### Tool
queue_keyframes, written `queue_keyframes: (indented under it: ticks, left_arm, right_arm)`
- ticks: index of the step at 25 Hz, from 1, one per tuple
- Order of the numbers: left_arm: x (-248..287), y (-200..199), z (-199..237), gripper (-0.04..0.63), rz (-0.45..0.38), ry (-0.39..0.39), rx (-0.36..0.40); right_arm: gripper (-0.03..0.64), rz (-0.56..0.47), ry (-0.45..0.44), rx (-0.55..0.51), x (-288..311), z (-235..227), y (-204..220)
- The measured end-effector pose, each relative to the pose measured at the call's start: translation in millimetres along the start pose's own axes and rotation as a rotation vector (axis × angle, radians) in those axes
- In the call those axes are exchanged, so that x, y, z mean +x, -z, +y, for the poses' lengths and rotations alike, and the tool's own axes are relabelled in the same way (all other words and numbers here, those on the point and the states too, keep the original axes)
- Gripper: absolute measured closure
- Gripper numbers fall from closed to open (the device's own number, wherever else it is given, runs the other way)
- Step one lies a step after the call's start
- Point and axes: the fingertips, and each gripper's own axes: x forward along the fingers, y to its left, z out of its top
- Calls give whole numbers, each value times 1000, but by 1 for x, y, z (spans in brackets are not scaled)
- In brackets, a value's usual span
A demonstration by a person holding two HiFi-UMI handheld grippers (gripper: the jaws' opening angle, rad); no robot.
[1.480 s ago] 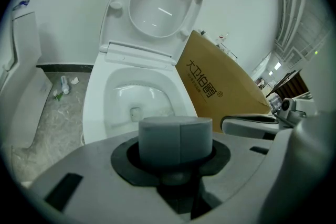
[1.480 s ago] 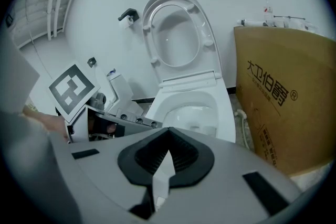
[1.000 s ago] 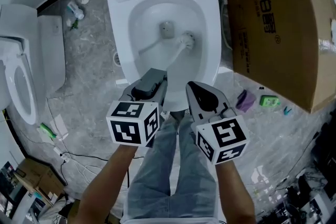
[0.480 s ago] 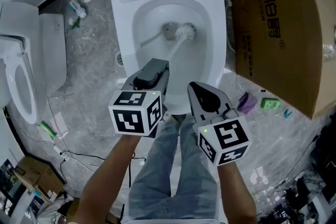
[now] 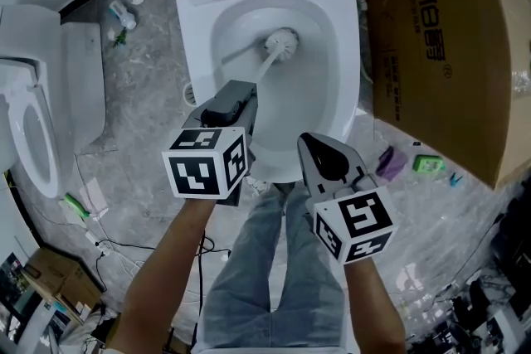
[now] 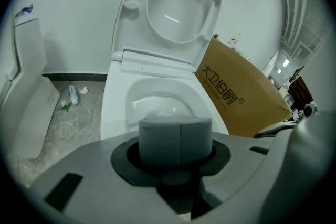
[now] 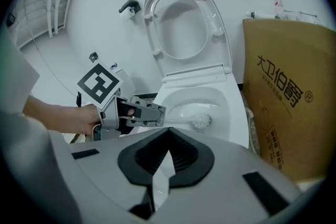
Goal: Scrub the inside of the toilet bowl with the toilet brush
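Right gripper (image 5: 314,143) is held above the person's legs, just short of the front rim, jaws pressed together on nothing. Left gripper (image 5: 239,91) extends over the front rim of the toilet bowl (image 5: 192,54), jaws clamped on the grey handle of the toilet brush (image 5: 281,42). The white shaft slants downward. The round white bristle head sits low at the bowl's centre. The seat lid (image 6: 178,2) stands raised behind.
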Motion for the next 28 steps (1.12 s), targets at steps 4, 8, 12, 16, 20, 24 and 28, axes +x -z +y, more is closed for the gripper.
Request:
queue_keyframes:
  ticks: [4,8,12,16,20,24,28]
  left_arm:
    - [-4,-5,11,442,-11,-24,-7]
    - [-12,-5,19,442,-20,-49,-11]
    - [-21,-1,29,442,-20,-69,-27]
    - [-30,6,33,442,-15,-81,-32]
    - [-40,15,35,442,-4,-89,-31]
    - [-50,25,37,442,8,-94,-35]
    - [-59,38,38,442,35,-100,-31]
  right_arm:
    - [617,-2,-2,-3,0,2,-1]
    - [618,-1,-8,-8,-1,3,1]
    - [617,0,-13,-14,-2,7,3]
    - [618,2,-19,-20,-5,10,6]
    - [618,4,-26,-24,-6,14,10]
    - [618,4,-32,-30,-7,17,11]
    - [618,4,-36,-29,-7,20,12]
